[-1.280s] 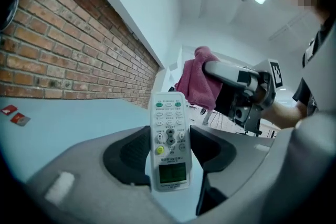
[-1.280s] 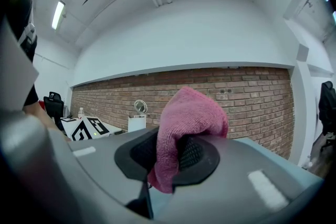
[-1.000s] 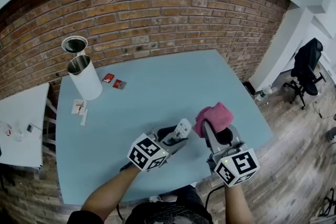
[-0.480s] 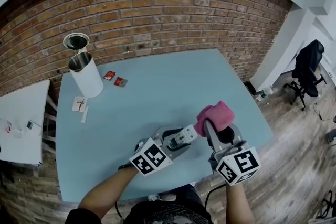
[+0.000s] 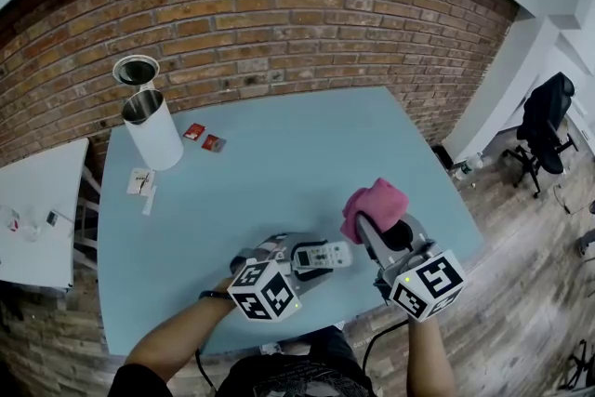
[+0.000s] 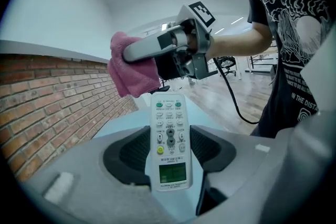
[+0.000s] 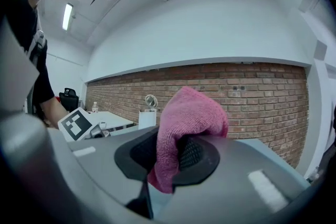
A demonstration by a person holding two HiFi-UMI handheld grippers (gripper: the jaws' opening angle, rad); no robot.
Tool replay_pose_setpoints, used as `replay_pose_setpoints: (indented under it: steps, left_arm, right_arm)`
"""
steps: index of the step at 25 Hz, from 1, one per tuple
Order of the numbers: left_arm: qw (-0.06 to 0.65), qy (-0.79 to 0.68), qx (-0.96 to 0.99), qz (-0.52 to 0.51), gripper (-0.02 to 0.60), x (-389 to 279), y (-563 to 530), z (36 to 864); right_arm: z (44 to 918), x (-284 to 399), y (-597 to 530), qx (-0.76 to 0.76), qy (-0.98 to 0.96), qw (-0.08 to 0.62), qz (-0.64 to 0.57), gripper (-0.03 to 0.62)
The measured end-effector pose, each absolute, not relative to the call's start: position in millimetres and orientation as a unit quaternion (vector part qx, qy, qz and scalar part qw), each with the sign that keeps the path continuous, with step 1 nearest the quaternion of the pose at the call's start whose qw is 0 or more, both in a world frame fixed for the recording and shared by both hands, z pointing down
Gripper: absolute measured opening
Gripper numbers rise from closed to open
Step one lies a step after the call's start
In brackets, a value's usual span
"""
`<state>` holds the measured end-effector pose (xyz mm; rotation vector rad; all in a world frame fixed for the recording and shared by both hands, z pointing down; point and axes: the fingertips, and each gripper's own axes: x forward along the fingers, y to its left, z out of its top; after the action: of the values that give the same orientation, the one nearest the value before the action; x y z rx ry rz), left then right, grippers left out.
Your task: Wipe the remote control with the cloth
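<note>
A white remote control (image 6: 169, 140) with a green screen and coloured buttons is clamped between the jaws of my left gripper (image 6: 169, 152), its button face towards the camera. In the head view the remote (image 5: 323, 255) lies flat in the left gripper (image 5: 311, 258), pointing right towards the cloth. My right gripper (image 5: 374, 220) is shut on a bunched pink cloth (image 5: 375, 203), which sticks out past the jaws. From the right gripper view the cloth (image 7: 186, 123) fills the gap between the pads. The cloth (image 6: 132, 65) hangs just above and beyond the remote's tip, apart from it.
The light blue table (image 5: 260, 172) lies below both grippers. A white cylinder canister (image 5: 152, 134) and its round lid (image 5: 136, 70) stand at the back left, with two small red packets (image 5: 203, 138) and a paper slip (image 5: 140, 184) nearby. A brick wall runs behind.
My left gripper has rolled and swung the remote from pointing up-right to lying level, pointing right, and sunk a little. The right gripper with the cloth has stayed nearly where it was.
</note>
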<state>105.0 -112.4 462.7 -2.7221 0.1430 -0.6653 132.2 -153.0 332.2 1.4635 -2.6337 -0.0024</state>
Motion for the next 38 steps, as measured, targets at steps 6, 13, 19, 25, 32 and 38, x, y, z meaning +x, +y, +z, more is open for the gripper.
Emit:
replay_pose_setpoints:
  steps: [6,13,19,25,32,38]
  left_arm:
    - [0.186,0.013,-0.956,-0.228,0.236,101.1,-96.2,455.3]
    - [0.197,-0.012,-0.956,-0.215,0.236,100.6,-83.0,448.0]
    - [0.193,-0.020,-0.962,-0.192,0.236,101.2,-74.7,433.6]
    - [0.195,-0.026,-0.966,-0.168,0.236,103.6,-65.6,418.3]
    - [0.195,-0.028,-0.969,-0.149,0.236,106.8,-59.9,407.6]
    - [0.192,-0.029,-0.971,-0.138,0.236,110.1,-57.9,402.7]
  right_arm:
    - [340.3,110.4,-143.6,0.398,-0.915,0.068,0.027,0.063]
    - [345.3,103.7,-145.2,0.345,-0.935,0.037,0.079,0.063]
    - [350.5,103.7,-152.2,0.304,-0.942,-0.016,0.144,0.063]
    - [362.5,113.0,-170.0,0.298,-0.926,-0.069,0.222,0.063]
    - [383.4,102.0,-166.4,0.253,-0.923,-0.084,0.277,0.063]
    - [395.5,98.2,-165.3,0.240,-0.919,-0.094,0.299,0.063]
